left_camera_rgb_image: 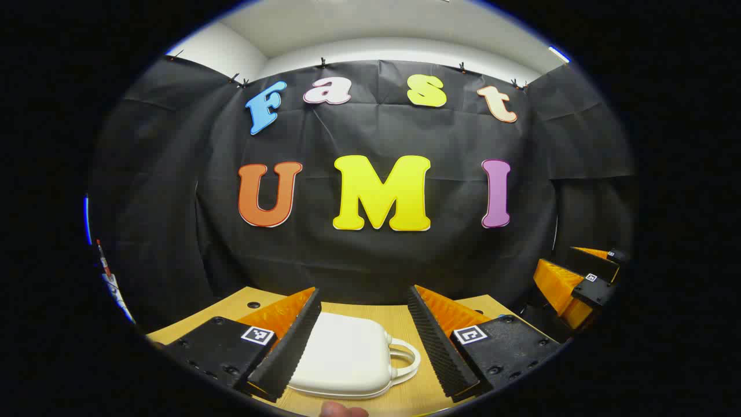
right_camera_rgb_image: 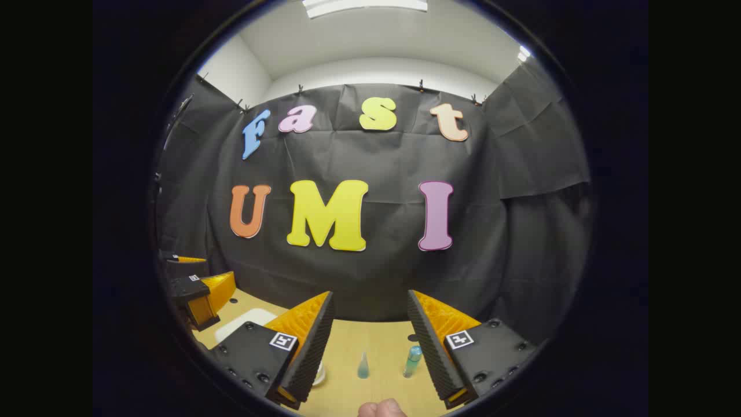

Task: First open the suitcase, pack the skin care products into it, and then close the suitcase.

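Left gripper: my fingers stood apart, bottom centre, above the closed white suitcase.
Right gripper: fingers apart over two small bottles.

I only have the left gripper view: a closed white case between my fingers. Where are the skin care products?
Observer: In the right gripper view, a small bluish cone-shaped bottle stands on the wooden table, between the open fingers of the right gripper.
Operator: Just that one?
Observer: No, a taller teal tube stands to its right in that view, near the right finger.
Operator: Anything else there?
Observer: A small whitish item sits partly hidden behind the other finger; I cannot tell what it is.
Operator: Does that view see my case?
Observer: Yes, the white suitcase lies low on its left, below the left gripper.
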{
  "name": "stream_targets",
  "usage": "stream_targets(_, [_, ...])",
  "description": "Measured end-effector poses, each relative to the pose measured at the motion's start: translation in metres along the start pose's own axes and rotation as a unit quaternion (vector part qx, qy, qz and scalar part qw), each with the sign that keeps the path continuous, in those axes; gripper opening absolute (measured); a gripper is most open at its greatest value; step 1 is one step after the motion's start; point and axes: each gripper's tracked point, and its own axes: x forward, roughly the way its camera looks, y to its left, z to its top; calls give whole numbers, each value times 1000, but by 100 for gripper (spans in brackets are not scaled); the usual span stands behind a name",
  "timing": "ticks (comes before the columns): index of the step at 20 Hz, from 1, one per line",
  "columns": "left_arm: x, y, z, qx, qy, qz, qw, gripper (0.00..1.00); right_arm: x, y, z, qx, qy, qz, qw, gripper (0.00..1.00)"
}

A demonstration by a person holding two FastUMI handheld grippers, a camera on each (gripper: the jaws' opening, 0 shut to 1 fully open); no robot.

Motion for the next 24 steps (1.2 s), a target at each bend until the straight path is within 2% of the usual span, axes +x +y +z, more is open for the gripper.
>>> stream_targets(18, [19,-35,-29,19,37,-28,999,96,18,-38,-23,-5,26,-13,1000,75])
stream_targets(20, [22,-41,-35,38,41,-34,998,96,17,-48,-27,-9,30,-18,999,75])
stream_targets(24, [28,-57,-66,118,58,-62,989,96,14,-74,-41,-12,47,-38,998,74])
